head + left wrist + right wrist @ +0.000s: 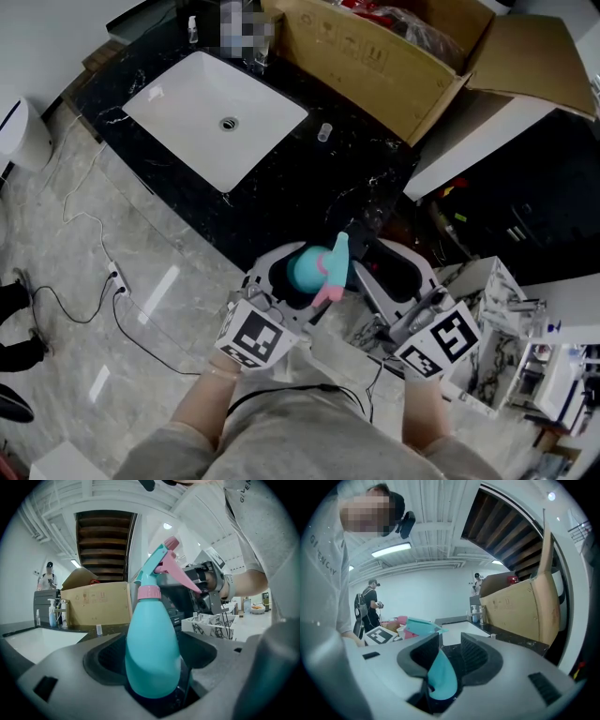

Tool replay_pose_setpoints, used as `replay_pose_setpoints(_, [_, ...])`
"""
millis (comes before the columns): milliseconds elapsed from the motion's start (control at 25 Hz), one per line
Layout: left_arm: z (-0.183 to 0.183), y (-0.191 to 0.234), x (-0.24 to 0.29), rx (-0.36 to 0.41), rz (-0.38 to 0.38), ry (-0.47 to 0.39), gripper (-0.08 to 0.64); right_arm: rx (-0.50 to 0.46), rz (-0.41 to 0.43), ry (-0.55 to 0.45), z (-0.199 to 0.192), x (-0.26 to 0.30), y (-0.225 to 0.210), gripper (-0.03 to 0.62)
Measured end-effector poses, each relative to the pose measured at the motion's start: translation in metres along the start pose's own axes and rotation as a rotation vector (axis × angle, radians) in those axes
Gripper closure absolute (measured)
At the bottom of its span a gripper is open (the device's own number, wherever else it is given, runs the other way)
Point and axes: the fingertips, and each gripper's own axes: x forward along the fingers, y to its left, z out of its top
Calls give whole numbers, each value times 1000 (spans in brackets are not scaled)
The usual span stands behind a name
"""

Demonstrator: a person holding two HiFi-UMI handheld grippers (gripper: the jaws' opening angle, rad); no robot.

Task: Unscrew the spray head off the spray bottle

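Grips the teal spray bottle (152, 653) by its belly in the left gripper (152, 660), upright in mid-air near the black desk (309, 183), likely to brace it against twisting. Brackets the spray head (157, 569), not yet off, with the right gripper (450, 641), part-spread and not clamping.

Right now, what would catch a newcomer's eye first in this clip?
The teal spray bottle with its pink trigger, standing in the left tongs at centre, a teal part of it reaching between the right tongs. Behind lie a white sink in a black counter and a big open cardboard box.
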Motion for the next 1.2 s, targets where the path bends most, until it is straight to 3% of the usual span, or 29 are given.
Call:
replay_pose_setpoints(120, [-1, 0, 0, -2, 0, 1, 204, 29, 95, -24, 0, -12, 21, 408])
replay_pose_setpoints(200, [-1, 0, -1, -5, 1, 1, 204, 43, 140, -33, 2, -12, 38, 319])
replay_pose_setpoints(240, [-1, 1, -1, -6, 2, 1, 205, 49, 141, -39, 3, -9, 45, 282])
replay_pose_setpoints(360, [2, 2, -2, -3, 8, -3, 205, 49, 103, -35, 0, 6, 55, 262])
replay_pose_setpoints(560, [2, 2, 0, -4, 11, -1, 204, 34, 39, 15, -11, 13, 49, 263])
replay_pose_setpoints(1200, [2, 1, -2, -12, 13, -4, 204, 42, -60, 28, -20, -26, 1, 369])
